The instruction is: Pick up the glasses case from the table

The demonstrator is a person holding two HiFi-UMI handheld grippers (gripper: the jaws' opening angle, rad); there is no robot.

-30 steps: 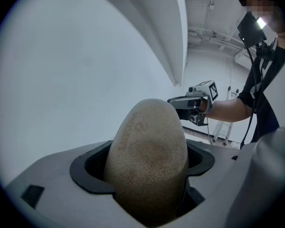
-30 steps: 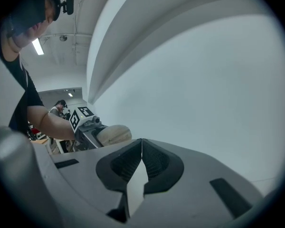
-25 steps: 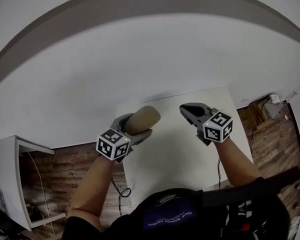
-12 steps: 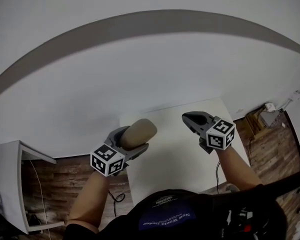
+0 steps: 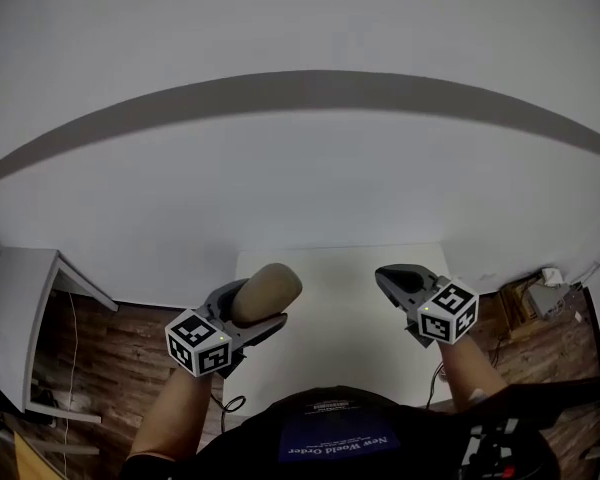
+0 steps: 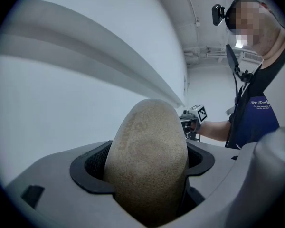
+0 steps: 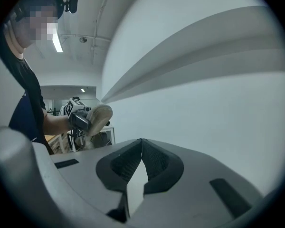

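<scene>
Tan and finely pebbled, the glasses case [image 5: 266,289] sits between the two jaws of the left claw [image 5: 252,308], which is clamped on it. In the left gripper view the case [image 6: 147,160] fills the gap between the dark ribbed pads. One pad presses on each of its long sides, and its rounded end sticks out well past the jaw tips. The case points forward and slightly up, away from the person, with only the pale wall [image 6: 61,108] behind it.

From the head view the case is in the air, off the white table [image 5: 340,318], roughly over the table's left edge. The dark wooden floor [image 5: 120,338] shows below and to the left of it. The claw's marker cube [image 5: 198,341] is at the near end, just ahead of the person's bare forearm.

The right claw [image 5: 390,280] hangs over the right part of the table, well apart from the case. Its jaws are closed and hold nothing. In the right gripper view the two pads meet at their tips [image 7: 141,142], leaving only a narrow wedge of light behind them. The same view shows the case [image 7: 99,118] off to the left, small and level with the claw, in the other claw's grip.
</scene>
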